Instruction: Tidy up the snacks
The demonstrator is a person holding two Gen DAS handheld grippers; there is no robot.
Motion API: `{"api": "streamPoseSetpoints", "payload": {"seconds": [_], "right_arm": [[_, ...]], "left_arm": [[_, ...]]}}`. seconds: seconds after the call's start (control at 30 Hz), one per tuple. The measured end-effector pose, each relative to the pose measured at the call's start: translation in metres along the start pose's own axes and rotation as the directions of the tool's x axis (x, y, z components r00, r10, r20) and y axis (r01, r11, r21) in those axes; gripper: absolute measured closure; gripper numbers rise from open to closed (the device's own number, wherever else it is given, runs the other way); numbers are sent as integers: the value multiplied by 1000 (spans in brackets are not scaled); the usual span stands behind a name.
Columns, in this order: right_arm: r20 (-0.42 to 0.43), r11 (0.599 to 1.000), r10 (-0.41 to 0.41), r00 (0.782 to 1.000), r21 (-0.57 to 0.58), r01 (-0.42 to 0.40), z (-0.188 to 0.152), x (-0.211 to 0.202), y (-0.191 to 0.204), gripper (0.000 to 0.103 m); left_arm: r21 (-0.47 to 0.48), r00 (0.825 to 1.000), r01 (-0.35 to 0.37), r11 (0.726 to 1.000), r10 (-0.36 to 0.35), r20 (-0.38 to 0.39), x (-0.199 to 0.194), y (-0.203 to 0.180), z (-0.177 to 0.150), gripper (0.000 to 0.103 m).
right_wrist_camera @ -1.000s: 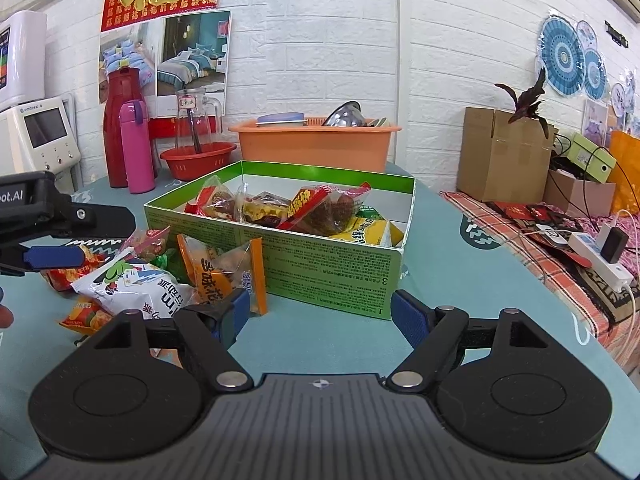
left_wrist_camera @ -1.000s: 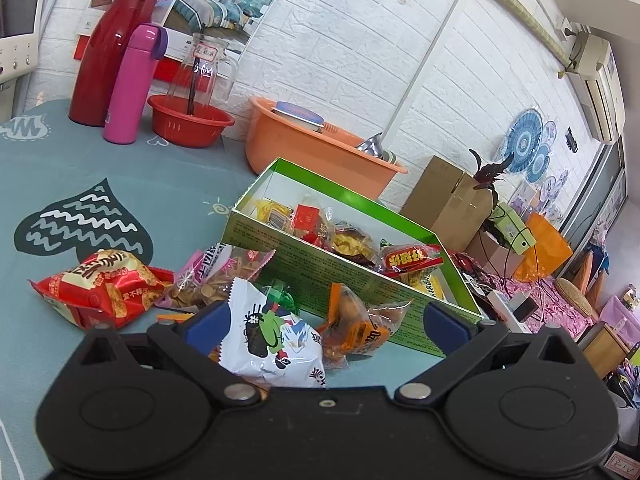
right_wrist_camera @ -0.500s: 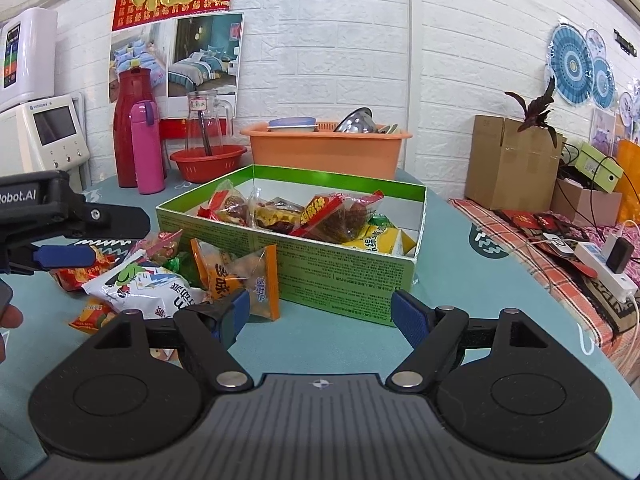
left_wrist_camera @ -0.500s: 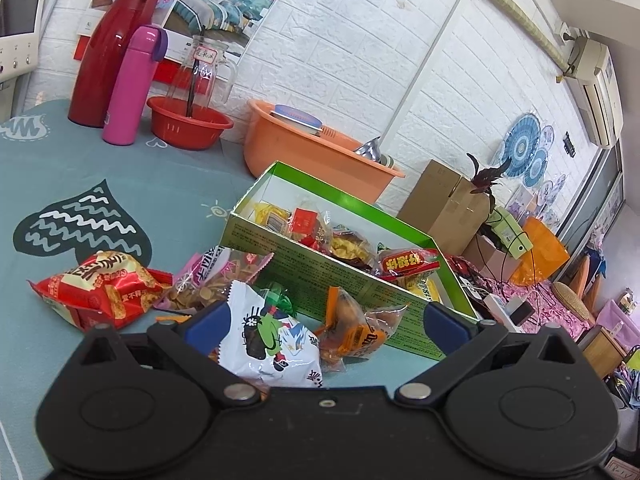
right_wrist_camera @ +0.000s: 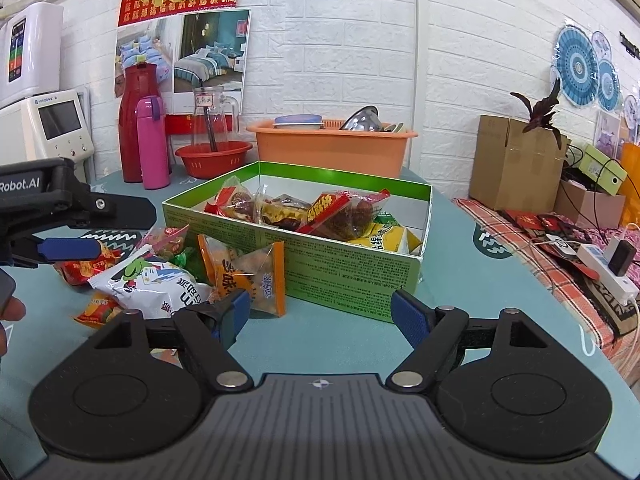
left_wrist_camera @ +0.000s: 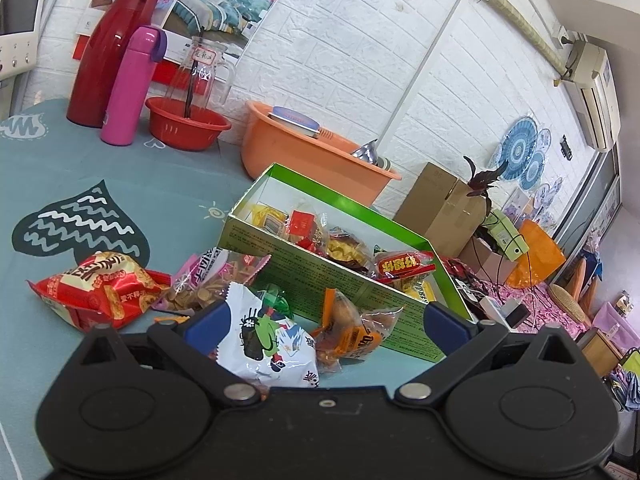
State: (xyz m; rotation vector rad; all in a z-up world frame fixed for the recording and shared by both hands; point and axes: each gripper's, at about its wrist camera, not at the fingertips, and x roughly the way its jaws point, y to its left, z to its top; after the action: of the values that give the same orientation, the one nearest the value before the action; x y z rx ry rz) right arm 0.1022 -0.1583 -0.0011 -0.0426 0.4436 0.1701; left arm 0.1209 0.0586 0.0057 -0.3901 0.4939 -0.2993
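While both pairs of my fingers are spread wide and pinching nothing, the left gripper point(left_wrist_camera: 316, 322) hangs just over the loose pile and the right gripper point(right_wrist_camera: 320, 312) sits lower, facing the near corner of the green box point(right_wrist_camera: 352, 268). Between my left fingers lies the white bag point(left_wrist_camera: 264, 336), puffed and crinkly; I judge it light, air-filled and slick, so a squeeze across its belly would likely skid or crush what is inside. I would take it by the flat crimped seam at its top edge. Just beside it, leaning against the box wall, is the orange pack point(left_wrist_camera: 352, 332), small and soft, with a clear film that looks slippery; its sealed end should give the surest hold. Further left on the surface point(left_wrist_camera: 120, 184) are the pink bag point(left_wrist_camera: 212, 280) of small round pieces, probably brittle, and the red bag point(left_wrist_camera: 96, 288), plump and light. None of these should weigh much, but all will bend and sag once lifted. The box itself is open-topped thin card, already holding several packets point(right_wrist_camera: 320, 212), so it may slide if I nudge it. Beyond stand the orange tub point(right_wrist_camera: 332, 148), the red bowl point(right_wrist_camera: 214, 158) and two flasks.
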Motion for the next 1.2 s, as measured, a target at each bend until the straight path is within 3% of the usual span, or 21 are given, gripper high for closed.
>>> {"api": "streamPoseSetpoints", "payload": {"seconds": [1.2], "right_arm": [[-8,1000,24,1000,13,-24,-2,-1,2,0]], "left_arm": [[-15,1000,-22,1000,22,-9,2,4,0,0]]}}
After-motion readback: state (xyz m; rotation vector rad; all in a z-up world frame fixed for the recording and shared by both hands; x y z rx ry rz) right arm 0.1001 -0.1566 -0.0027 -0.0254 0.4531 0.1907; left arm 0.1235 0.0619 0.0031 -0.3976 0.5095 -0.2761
